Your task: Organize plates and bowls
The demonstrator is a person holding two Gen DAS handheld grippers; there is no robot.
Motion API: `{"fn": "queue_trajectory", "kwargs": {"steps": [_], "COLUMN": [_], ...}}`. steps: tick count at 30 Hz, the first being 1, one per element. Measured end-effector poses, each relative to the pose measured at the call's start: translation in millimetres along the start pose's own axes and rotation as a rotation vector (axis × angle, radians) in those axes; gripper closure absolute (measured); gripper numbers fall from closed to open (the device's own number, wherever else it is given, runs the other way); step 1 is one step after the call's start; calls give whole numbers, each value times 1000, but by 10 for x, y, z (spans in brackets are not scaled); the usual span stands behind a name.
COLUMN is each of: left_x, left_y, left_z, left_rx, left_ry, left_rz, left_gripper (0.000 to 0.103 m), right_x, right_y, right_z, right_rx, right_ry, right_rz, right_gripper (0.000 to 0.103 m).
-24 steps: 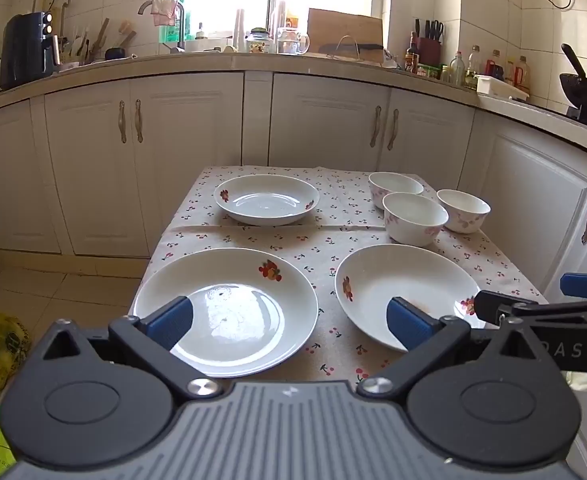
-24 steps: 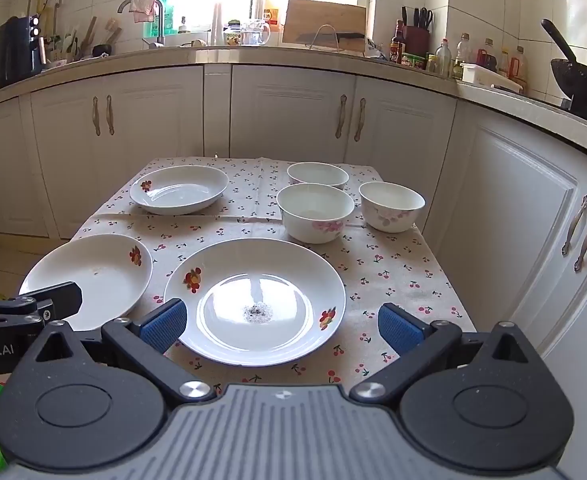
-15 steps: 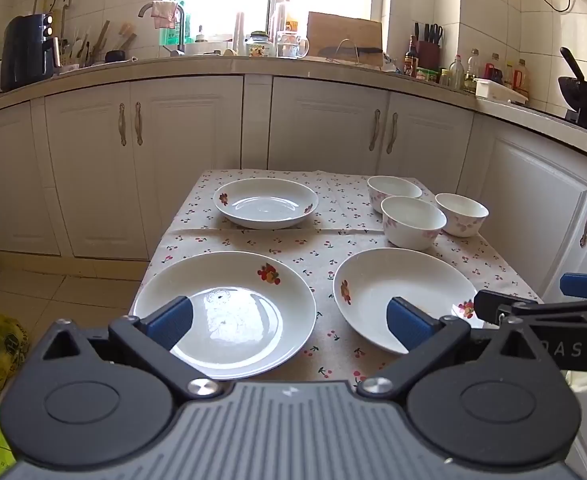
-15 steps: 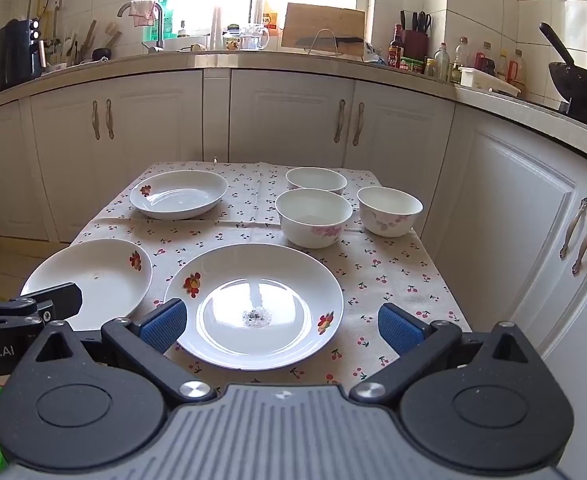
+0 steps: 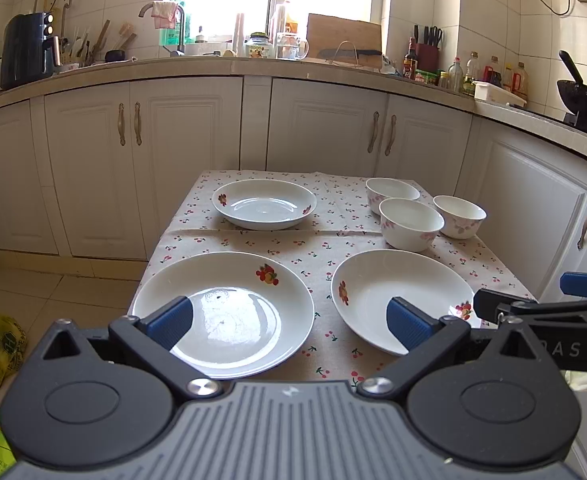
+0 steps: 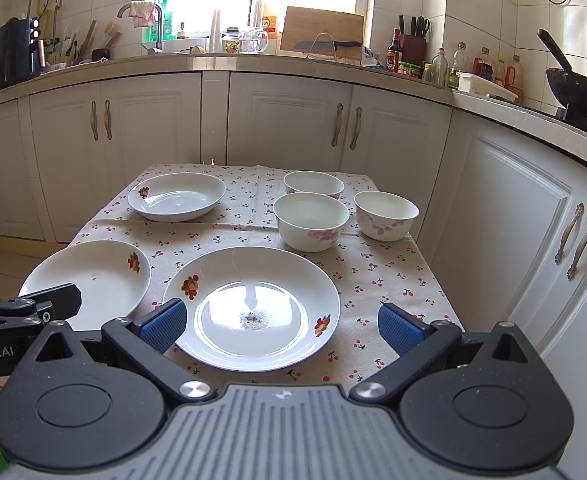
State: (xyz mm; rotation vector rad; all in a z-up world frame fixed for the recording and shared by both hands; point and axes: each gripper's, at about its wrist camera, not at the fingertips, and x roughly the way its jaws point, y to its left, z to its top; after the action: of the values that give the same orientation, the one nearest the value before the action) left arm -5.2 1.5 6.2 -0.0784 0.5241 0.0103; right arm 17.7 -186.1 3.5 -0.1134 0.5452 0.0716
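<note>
Both cameras sit slightly lower and closer to counter [image 5: 489, 258] than moment ago; crockery unmoved. I hold left gripper [image 5: 289, 320] over left plate [image 5: 229, 280], right gripper [image 6: 281, 322] over right plate [image 6: 253, 272], jaws wide apart, empty, probably lined up for first pick. Far plate [image 5: 264, 203] and three bowls [image 6: 311, 220] wait behind. Only right view shows speck cluster in right plate's centre.

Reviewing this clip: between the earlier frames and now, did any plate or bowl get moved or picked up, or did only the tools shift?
No dish moved or was picked up. The view has slid down a little, as if both tools tipped up or drew back. The left tool and right tool stay wide open and empty. The three plates and three bowls sit where they were on the tablecloth.
</note>
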Motion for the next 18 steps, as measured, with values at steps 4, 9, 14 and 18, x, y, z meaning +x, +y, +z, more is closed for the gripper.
{"fn": "queue_trajectory", "kwargs": {"steps": [4, 9, 14, 18], "left_x": [-3, -5, 0, 8], "left_y": [2, 8, 10, 11], "left_z": [3, 14, 4, -2], "left_rx": [-1, -2, -2, -2], "left_ry": [3, 4, 3, 2], "left_rz": [-2, -3, -4, -4], "left_gripper": [1, 1, 1, 1], "right_x": [-1, -1, -7, -11], "right_y": [0, 1, 5, 4], "right_z": [-2, -7, -7, -6], "right_rx": [0, -1, 0, 0], "right_ry": [0, -2, -3, -6], "right_rz": [-1, -5, -7, -12], "right_gripper": [0, 0, 0, 0]}}
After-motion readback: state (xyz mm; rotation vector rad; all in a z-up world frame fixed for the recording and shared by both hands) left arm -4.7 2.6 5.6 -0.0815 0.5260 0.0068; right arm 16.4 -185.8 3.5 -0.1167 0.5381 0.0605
